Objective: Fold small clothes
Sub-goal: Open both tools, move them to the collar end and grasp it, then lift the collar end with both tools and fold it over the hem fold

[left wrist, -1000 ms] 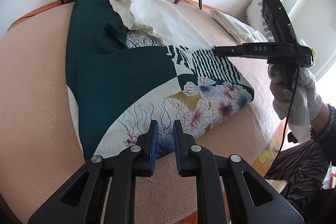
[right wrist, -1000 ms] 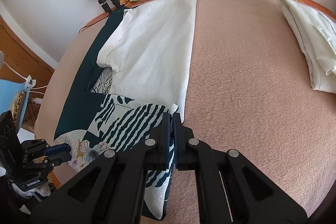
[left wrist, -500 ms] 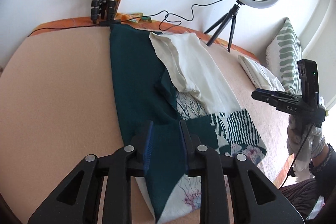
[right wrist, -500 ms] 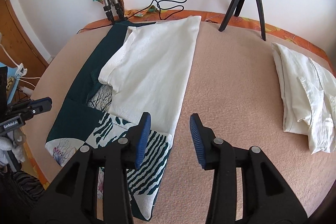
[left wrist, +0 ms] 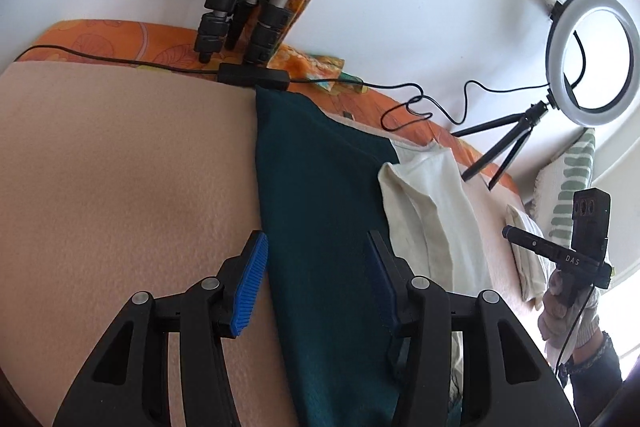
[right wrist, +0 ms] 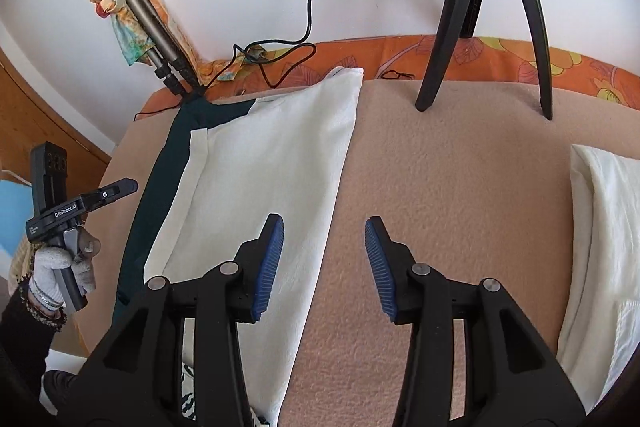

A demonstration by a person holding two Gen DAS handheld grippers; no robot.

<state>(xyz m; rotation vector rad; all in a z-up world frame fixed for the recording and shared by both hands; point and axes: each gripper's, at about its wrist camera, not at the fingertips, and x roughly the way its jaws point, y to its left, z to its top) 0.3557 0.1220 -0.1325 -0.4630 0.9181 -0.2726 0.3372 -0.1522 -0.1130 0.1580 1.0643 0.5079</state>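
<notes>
A dark green garment [left wrist: 324, 227] with a white folded-over part [left wrist: 424, 203] lies flat on the beige blanket. In the right wrist view the white part [right wrist: 264, 179] covers most of the green [right wrist: 160, 183]. My left gripper [left wrist: 316, 267] is open and empty, hovering over the garment's green left edge. My right gripper [right wrist: 324, 251] is open and empty, straddling the white part's right edge. Each gripper also shows in the other's view, the right one [left wrist: 520, 239] and the left one [right wrist: 120, 189], both held off the bed's sides.
A folded white garment [right wrist: 600, 227] lies at the right. A ring light on a small tripod [left wrist: 592, 55] stands at the back; its legs [right wrist: 484, 11] stand on the blanket. A tripod [left wrist: 240, 15] leans at the wall with a cable [left wrist: 416, 103]. A striped pillow [left wrist: 568, 183] is far right.
Both grippers moved forward along the garment toward the wall end. The jaws of both opened wider. The patterned near end of the garment dropped out of view.
</notes>
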